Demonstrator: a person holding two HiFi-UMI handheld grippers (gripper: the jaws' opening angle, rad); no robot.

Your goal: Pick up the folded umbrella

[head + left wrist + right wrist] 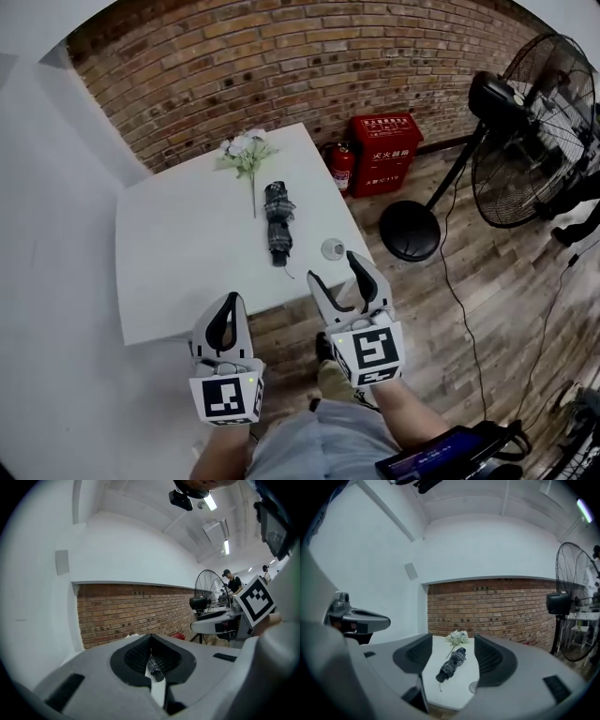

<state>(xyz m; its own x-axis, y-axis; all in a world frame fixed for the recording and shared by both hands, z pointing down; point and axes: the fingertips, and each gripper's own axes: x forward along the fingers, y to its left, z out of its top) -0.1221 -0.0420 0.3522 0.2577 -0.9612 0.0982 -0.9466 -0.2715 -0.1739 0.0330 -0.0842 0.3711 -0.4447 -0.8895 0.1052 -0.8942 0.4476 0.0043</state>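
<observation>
Starting nearest: got the left gripper (228, 309) low at the left, jaws closed tip to tip with nothing pinched in them. Looks parked as the spare. Just right of it, the right gripper (336, 267), jaws spread wide and empty, aimed up the table. Probably opened ready for the grab, going by how squarely lined up on the target in the right gripper view. Both short of the tabletop's (159, 272) near edge, so nothing reached yet.

Further out, about mid-tabletop toward the right side: the folded umbrella (277, 223), lying flat, well apart from both grippers. Long axis running near to far, barely tilted. Looks like handle end with a strap pointing near, canopy tip pointing far. Handy, since could come straight in and clamp across the bundle. Near its close end on the right, a small clear round thing (332, 248), can't tell what. Further back, a white flower sprig (247, 150), stem lying just beside the umbrella's far end. Past that, brick wall (234, 66).
</observation>
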